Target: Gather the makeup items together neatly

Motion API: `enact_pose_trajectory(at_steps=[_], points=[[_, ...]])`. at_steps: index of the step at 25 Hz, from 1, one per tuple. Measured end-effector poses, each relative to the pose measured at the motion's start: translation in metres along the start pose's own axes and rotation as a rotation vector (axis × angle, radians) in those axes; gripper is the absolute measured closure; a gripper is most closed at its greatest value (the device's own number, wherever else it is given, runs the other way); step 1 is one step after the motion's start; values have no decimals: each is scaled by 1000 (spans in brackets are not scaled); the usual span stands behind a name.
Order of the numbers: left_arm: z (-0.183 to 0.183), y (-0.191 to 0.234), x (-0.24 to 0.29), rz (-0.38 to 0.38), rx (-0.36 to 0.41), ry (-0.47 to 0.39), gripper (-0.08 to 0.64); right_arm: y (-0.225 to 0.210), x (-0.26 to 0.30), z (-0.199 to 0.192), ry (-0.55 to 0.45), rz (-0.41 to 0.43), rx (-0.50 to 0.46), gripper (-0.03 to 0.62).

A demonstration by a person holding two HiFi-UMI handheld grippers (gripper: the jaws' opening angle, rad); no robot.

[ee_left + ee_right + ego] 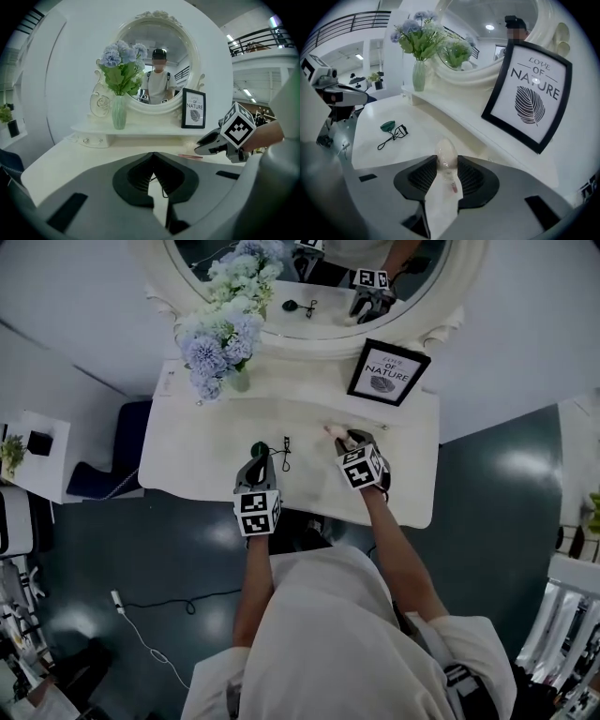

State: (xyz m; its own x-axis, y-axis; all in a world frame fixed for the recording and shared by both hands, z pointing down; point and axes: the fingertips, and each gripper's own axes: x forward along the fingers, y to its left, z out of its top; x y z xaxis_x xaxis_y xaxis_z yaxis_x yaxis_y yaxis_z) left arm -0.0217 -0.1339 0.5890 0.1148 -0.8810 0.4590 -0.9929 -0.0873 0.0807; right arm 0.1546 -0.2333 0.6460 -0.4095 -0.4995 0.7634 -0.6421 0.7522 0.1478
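Gripping a pale egg-shaped sponge, the right gripper hung above the dressing table; the eyelash curler lay at its nine o'clock, beside the closed, empty left gripper.

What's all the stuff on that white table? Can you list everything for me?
Dressing table: one, white, under everything
Mirror: one, white oval frame, behind the shelf
Flowers: one bunch, blue-purple, in a green vase, shelf's left
Framed print: one, black frame, shelf's right
Eyelash curler: one, black, mid-table
Small green item: one, green, beside the curler
Thin pink item: one, pink, on the table by the right gripper
Makeup sponge: one, cream, between the right gripper's jaws
Left gripper: one, grey, jaws together, empty, near the curler
Right gripper: one, grey, shut on the sponge
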Motion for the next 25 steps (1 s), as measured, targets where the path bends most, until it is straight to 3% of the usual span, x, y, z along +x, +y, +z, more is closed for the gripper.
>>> enact_pose_trajectory(at_steps=[11, 17, 25], points=[[13, 1, 15, -109, 4, 11, 546, 43, -5, 3, 13, -30, 304, 422], [26, 6, 26, -200, 40, 28, 546, 56, -2, 4, 33, -104, 468, 422], [20, 17, 35, -286, 64, 52, 546, 85, 3, -11, 88, -156, 591, 419]])
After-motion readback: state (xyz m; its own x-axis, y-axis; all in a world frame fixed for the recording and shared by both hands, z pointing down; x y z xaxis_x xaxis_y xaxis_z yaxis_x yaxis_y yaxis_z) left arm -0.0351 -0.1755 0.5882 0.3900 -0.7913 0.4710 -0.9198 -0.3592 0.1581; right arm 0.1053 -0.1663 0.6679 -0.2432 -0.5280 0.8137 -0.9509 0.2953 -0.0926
